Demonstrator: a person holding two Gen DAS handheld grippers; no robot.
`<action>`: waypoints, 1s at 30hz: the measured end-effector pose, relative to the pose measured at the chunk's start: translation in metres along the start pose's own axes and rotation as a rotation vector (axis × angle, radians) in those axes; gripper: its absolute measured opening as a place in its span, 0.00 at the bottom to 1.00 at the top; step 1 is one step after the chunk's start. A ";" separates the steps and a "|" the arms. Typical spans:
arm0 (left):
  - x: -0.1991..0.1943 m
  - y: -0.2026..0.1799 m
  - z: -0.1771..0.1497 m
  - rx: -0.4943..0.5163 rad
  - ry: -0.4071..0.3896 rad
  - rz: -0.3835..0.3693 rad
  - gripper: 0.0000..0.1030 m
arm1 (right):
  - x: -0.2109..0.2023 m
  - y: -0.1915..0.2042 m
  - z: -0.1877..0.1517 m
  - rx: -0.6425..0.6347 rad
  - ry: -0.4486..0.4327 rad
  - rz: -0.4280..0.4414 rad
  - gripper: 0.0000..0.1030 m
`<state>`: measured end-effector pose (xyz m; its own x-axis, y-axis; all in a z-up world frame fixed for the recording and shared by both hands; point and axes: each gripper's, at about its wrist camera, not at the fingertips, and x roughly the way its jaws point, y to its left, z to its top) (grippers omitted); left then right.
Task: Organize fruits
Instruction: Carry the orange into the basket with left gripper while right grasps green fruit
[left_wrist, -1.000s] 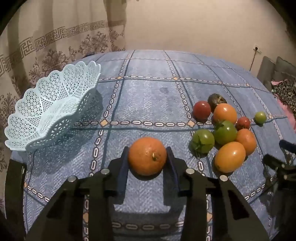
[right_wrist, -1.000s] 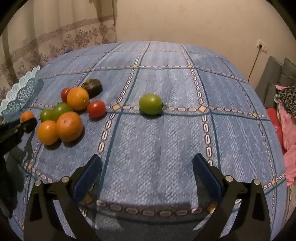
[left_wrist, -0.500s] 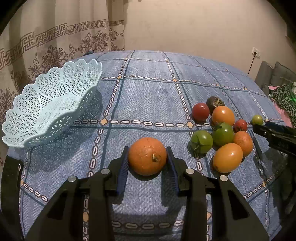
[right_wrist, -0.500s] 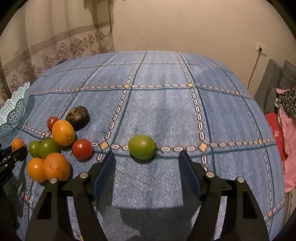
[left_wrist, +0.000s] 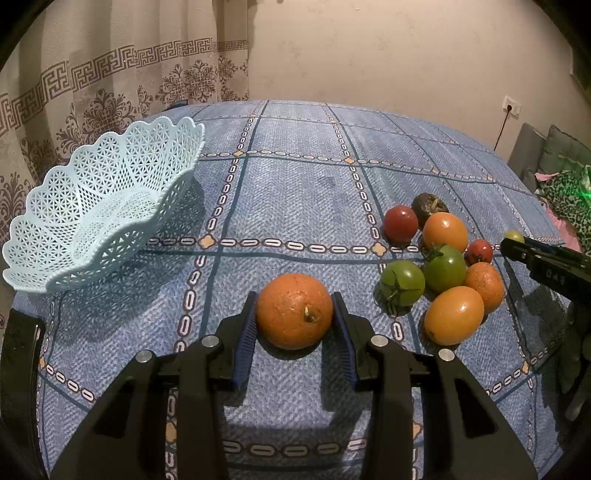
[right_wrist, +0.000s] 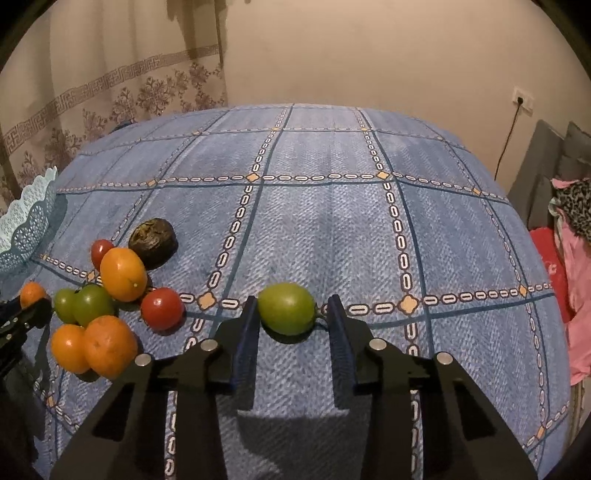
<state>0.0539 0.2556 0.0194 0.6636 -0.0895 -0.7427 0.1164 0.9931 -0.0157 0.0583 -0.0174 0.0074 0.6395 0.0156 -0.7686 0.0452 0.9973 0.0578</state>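
- Left gripper (left_wrist: 294, 314): jaws narrowed around the rough-skinned orange (left_wrist: 294, 311), both blue pads in contact with its sides. The orange sits on the blue checked tablecloth (left_wrist: 295, 192), near centre.
- Right gripper (right_wrist: 291, 314): jaws part-closed either side of the green fruit (right_wrist: 286, 308). The left pad touches or nearly touches it; a small gap shows at the right pad, so a firm grip cannot be confirmed. The fruit rests on the cloth, apart from the pile, to its right.
- Basket (left_wrist: 99, 214): pale blue lattice plastic, scalloped rim, tilted, at the far left of the table. No fruit is visible inside.
- Fruit pile, right of the held orange in the left wrist view: two green tomatoes (left_wrist: 402, 282), touching; a smooth orange fruit (left_wrist: 453, 315) nearest; a rough orange (left_wrist: 484, 282) beside it; another smooth orange fruit (left_wrist: 445, 232) further back; a red tomato (left_wrist: 400, 223); a smaller red tomato (left_wrist: 479, 252); a dark wrinkled fruit (left_wrist: 428, 205) at the far edge.
- Patterned curtain (left_wrist: 110, 85) behind the table on the left; wall socket (right_wrist: 522, 98) with cable on the right.
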 end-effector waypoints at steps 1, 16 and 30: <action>0.000 0.001 0.000 -0.001 0.001 -0.001 0.39 | -0.002 -0.001 -0.001 0.009 -0.005 0.005 0.38; -0.024 0.020 0.006 -0.057 -0.058 -0.014 0.38 | -0.038 0.014 -0.003 0.047 -0.055 0.067 0.38; -0.066 0.091 0.026 -0.178 -0.189 0.065 0.38 | -0.053 0.072 0.014 -0.015 -0.096 0.147 0.38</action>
<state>0.0402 0.3497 0.0848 0.7937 -0.0211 -0.6079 -0.0519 0.9934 -0.1022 0.0385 0.0524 0.0615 0.7085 0.1555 -0.6883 -0.0655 0.9857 0.1552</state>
